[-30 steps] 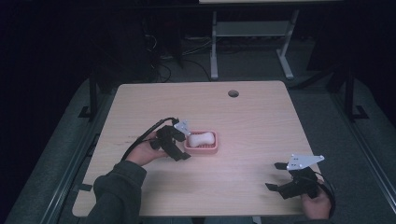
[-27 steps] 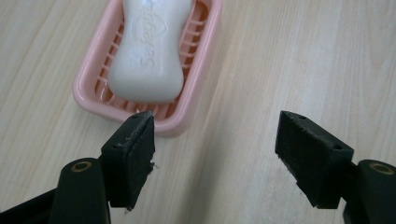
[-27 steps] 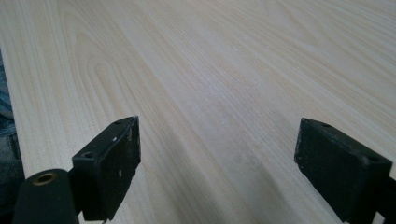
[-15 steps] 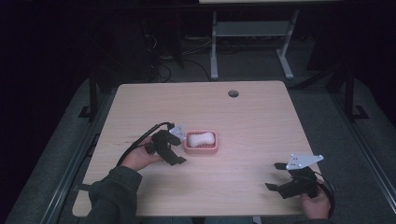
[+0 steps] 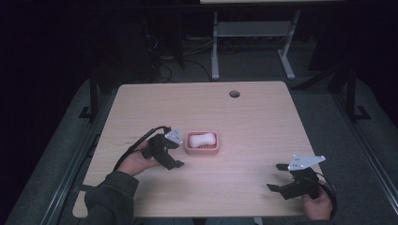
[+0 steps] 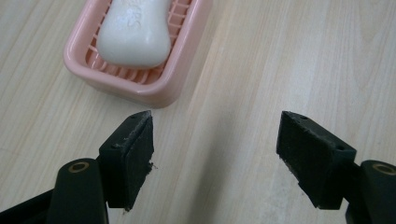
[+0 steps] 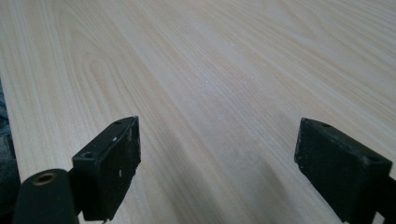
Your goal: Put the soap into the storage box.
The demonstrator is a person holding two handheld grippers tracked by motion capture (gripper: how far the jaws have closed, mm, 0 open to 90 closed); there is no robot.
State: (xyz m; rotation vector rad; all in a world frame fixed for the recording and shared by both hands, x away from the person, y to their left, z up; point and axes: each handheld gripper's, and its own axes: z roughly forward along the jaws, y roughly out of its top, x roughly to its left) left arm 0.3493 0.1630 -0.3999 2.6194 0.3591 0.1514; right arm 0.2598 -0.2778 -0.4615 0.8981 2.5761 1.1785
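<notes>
Though nobody is gripping anything just now, the work plainly centres on the soap (image 5: 202, 139) in its pink dish (image 5: 202, 149). Nearest me, at the table's front right corner, the right gripper (image 5: 285, 180) rests in a hand low over bare wood, its jaws spread wide and empty, well apart from everything else. Over on the left, the left gripper (image 5: 170, 151) hangs just beside the dish's left end, jaws likewise parted with nothing between them; its own view looks down on the dish's near corner (image 6: 140, 88), which lies just beyond the tip of one jaw, apart from it.

The white bar lies flat inside the dish on a ribbed grid, a little left of the table's middle. I'd judge the bar light but firm, smooth and waisted, so likely to squirt out of a hard pinch; taking it across the narrow middle seems safest. The dish looks like thin rigid plastic, light enough to skid on the wood if nudged, and its raised rim offers a fair hold on a long side.

The table (image 5: 263, 122) is pale wood grain, smooth and uncluttered, with a round cable hole (image 5: 234, 93) near the far edge. Beyond it the room is dark: grey floor, a tangle of cables, and the legs of another desk (image 5: 215, 51) at the back.
</notes>
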